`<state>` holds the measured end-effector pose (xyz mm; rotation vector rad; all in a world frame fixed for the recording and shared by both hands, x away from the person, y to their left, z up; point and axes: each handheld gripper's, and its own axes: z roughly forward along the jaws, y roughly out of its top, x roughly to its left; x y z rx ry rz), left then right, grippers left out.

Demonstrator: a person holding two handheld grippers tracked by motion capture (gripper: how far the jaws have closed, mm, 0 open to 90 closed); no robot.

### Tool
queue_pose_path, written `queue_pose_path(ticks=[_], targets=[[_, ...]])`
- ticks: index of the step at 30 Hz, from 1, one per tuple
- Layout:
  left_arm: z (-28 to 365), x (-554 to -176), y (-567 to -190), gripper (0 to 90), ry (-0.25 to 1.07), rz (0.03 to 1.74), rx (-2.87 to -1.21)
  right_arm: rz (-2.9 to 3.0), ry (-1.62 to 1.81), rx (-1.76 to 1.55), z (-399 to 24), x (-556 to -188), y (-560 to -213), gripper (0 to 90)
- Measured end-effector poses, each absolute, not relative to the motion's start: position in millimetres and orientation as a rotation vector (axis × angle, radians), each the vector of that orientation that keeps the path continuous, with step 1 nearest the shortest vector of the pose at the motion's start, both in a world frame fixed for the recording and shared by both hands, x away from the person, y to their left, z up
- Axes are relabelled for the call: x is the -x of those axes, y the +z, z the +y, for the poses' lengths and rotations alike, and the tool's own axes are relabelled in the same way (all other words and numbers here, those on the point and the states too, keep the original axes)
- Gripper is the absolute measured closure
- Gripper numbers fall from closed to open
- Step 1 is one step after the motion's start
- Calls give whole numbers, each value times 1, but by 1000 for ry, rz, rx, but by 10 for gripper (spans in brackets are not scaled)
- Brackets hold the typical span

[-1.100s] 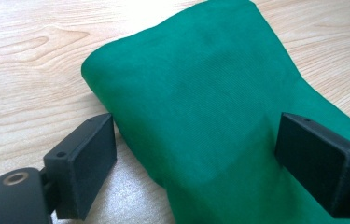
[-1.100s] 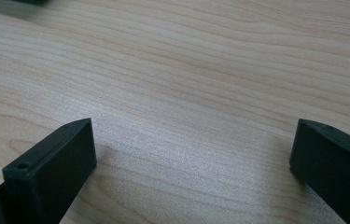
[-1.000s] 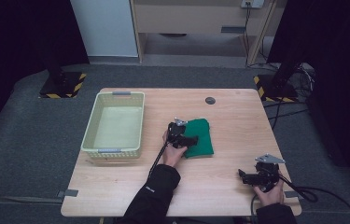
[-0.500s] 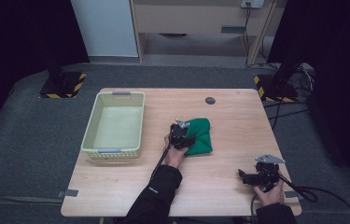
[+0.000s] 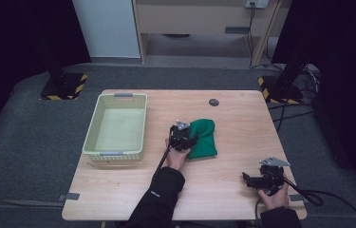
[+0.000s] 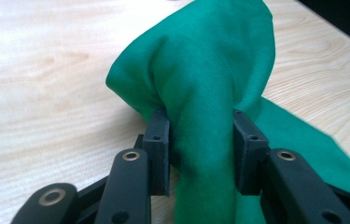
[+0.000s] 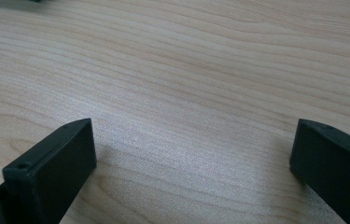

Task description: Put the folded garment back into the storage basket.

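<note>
On the table (image 5: 118,199) I count one green cloth (image 5: 204,138), one basket (image 5: 116,127) and one small dark disc (image 5: 213,102) — also two grippers, left (image 5: 185,137) and right (image 5: 248,178).

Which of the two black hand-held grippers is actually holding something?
The left gripper, near the table's middle: its jaws have just closed on a bunched fold of the green cloth. The right gripper, at the near right edge, stands open over bare wood.

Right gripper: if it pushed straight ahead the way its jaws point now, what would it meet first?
Probably nothing soon. The right gripper has open jaws low over the bare wooden table, pointing left across its near edge. The green cloth lies farther back, off that line, though depth is uncertain.
</note>
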<state>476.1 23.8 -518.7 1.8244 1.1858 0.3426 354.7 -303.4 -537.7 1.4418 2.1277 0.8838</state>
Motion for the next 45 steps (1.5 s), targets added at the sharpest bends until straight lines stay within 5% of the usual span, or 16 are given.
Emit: queue_pose_path(ticks=[45], targets=[[64,-436,-424,646,352,979,-1717,2129,884,-1439,-303,-355,-538,4]])
